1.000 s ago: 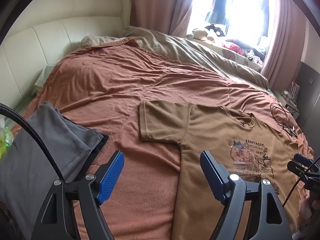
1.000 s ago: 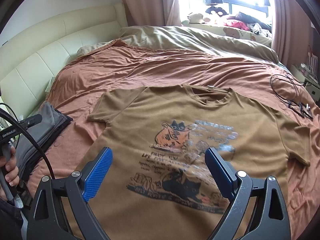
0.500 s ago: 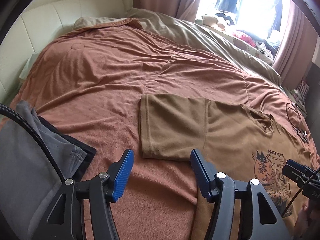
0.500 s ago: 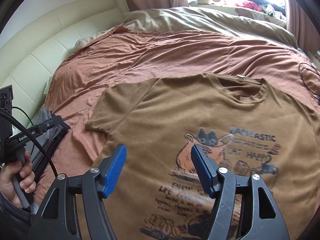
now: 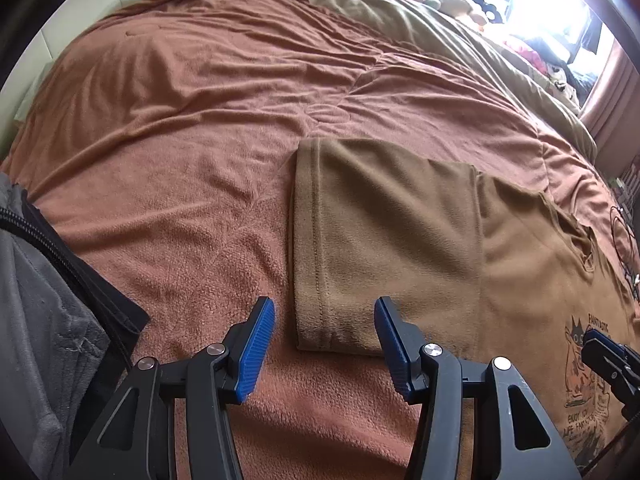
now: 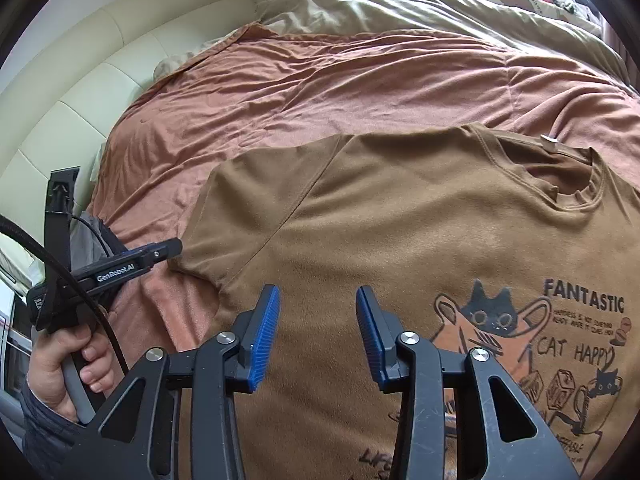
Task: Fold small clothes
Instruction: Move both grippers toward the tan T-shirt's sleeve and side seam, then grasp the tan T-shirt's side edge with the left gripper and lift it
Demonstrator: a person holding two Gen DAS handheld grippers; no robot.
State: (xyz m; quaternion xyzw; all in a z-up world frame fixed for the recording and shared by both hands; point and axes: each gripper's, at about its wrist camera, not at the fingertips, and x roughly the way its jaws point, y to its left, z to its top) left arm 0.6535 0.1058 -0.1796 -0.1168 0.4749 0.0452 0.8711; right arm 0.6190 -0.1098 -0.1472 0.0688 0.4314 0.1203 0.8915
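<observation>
A brown T-shirt (image 6: pixel 420 240) with a cat print lies flat, front up, on the bed. Its left sleeve (image 5: pixel 380 248) fills the middle of the left wrist view. My left gripper (image 5: pixel 324 320) is open, its blue pads either side of the sleeve's near corner, just above the cloth. My right gripper (image 6: pixel 316 308) is open and empty, hovering low over the shirt's side just right of the armpit. The left gripper also shows in the right wrist view (image 6: pixel 160 250) at the sleeve's edge.
A rust-brown blanket (image 5: pixel 200 120) covers the bed, with an olive duvet (image 6: pixel 440 12) behind. Grey and black folded clothes (image 5: pixel 48 320) lie at the left. A cream padded headboard (image 6: pixel 100 72) runs along the far left. Cables (image 5: pixel 624 240) lie at the right.
Both grippers have moved forward and down toward the shirt and narrowed their opening. The left one now straddles the sleeve corner; the right one has shifted left toward the armpit.
</observation>
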